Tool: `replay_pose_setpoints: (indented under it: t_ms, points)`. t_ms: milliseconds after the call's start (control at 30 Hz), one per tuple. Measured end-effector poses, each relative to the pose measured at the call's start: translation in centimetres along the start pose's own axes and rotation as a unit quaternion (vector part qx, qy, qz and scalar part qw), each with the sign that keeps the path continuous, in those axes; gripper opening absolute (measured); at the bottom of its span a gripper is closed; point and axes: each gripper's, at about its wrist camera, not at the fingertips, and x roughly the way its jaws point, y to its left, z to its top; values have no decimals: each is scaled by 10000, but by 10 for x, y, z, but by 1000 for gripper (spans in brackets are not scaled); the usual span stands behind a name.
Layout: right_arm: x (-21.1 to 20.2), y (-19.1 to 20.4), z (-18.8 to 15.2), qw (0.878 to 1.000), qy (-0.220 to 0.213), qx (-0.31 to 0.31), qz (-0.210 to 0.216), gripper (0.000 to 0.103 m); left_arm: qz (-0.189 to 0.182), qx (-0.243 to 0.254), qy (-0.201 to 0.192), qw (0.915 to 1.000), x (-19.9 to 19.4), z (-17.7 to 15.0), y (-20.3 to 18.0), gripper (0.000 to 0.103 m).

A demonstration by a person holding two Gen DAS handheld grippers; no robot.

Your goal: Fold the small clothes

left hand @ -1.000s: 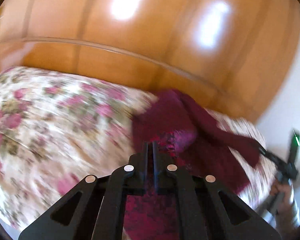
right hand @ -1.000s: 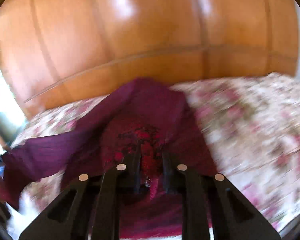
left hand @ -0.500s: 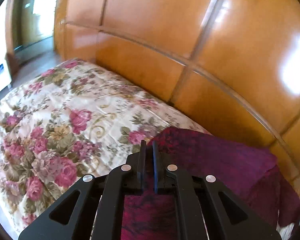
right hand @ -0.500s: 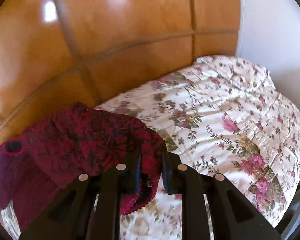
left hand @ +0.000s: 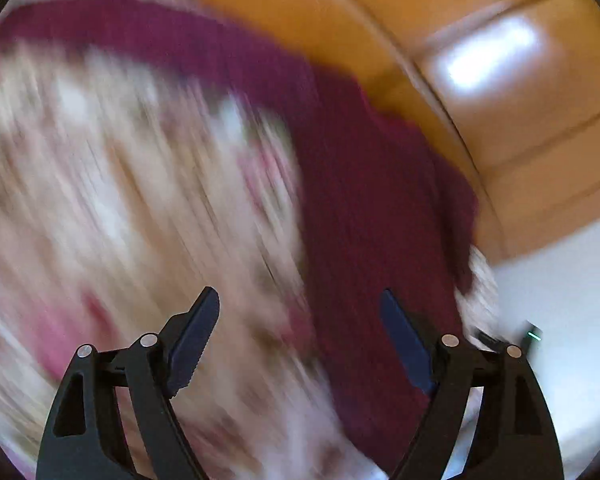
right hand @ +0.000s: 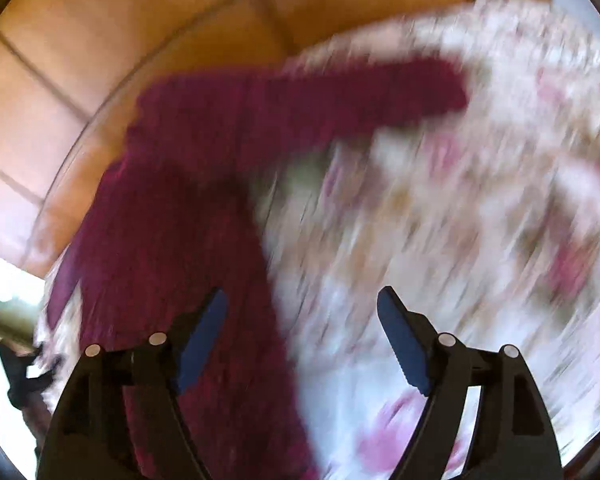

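currently both the left gripper (left hand: 300, 312) and right gripper (right hand: 302, 312) gape empty above the floral bedspread (right hand: 480, 220), where the maroon knit top (right hand: 188, 208) lies near the wooden headboard (right hand: 80, 60); judged soft, light and limp, best pinched at a sleeve end or hem.

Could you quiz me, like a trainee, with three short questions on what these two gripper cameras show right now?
1. True or false: the left gripper is clamped on the dark red garment.
2. What does the garment lie on? A) a glass table B) the floral bedspread C) a tiled floor
3. Fill in: in the right wrist view, the right gripper has its jaws ____.

Key
1. False: its jaws are spread with nothing between them.
2. B
3. Open; the garment sits left of centre, one sleeve reaching right.
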Motion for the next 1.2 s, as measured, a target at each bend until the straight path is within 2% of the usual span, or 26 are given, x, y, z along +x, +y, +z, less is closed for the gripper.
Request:
replay_pose_setpoints:
  t_ms: [67,133,167,200,233,267,300,367,433,567,633,700,800,833,867,933,967,1000,1067,1100,1133,1167,1200]
  points:
    - [3,6,-18,9999,72,-67,110,70,-425,-110,247,9987,16,-31,-8,81]
    - [2,12,-27,9997,71,-137,184,62,-544,-82,262,9981,30,-51,-19,77]
    - [2,16,-31,9995,118,-165,237,52,-556,-22,222,9982,34,-55,-24,74]
    - [1,20,-33,9994,134,-239,208,48,-639,2,265,9976,39,-56,-29,52]
    - [2,23,-35,9992,144,-321,175,37,-689,21,386,9969,46,-55,-33,26]
    - [1,27,-36,9989,163,-419,122,28,-614,48,424,9972,51,-53,-37,24]
    - [-1,31,-35,9987,162,-472,106,23,-542,71,390,9977,52,-46,-36,19]
    - [-18,46,-35,9978,16,-640,194,21,-536,174,325,9979,43,-38,-47,16]
    - [-50,69,-36,9943,-220,-880,561,19,-579,408,207,9973,18,-25,-62,14]
    - [-90,112,-59,9833,-338,-1504,970,18,-283,1085,13,9937,-42,-9,-86,14]
    - [-92,121,-85,9806,-154,-1652,1039,18,-57,1286,39,9917,-62,-13,-86,14]
    - [-82,118,-112,9813,96,-1631,1015,18,290,1449,145,9889,-72,-31,-70,14]
    - [-56,107,-148,9833,616,-1428,942,18,957,1524,379,9830,-59,-48,-40,14]
    - [-47,102,-160,9844,742,-1340,860,18,1332,1483,442,9789,-48,-54,-27,16]
    - [-43,99,-166,9853,766,-1313,775,18,1491,1377,494,9779,-44,-57,-12,17]
    - [-45,88,-163,9879,747,-1078,827,22,1778,1161,495,9759,-32,-62,1,29]
    - [-46,82,-156,9893,704,-904,903,32,1821,1024,404,9771,-32,-61,3,32]
    - [-51,75,-147,9912,554,-768,929,36,1756,960,352,9791,-37,-61,3,36]
    - [-67,57,-125,9946,17,-467,931,47,1693,899,20,9815,-45,-55,-6,43]
    - [-72,41,-107,9948,-243,-111,983,52,1735,937,-241,9801,-49,-51,-13,51]
    - [-73,24,-93,9931,-489,247,1035,54,1752,961,-388,9791,-55,-50,-14,55]
    - [-74,9,-81,9902,-704,548,1074,60,1741,979,-537,9784,-57,-47,-18,55]
    - [-74,-10,-65,9849,-965,939,1089,61,1690,992,-643,9785,-58,-44,-23,55]
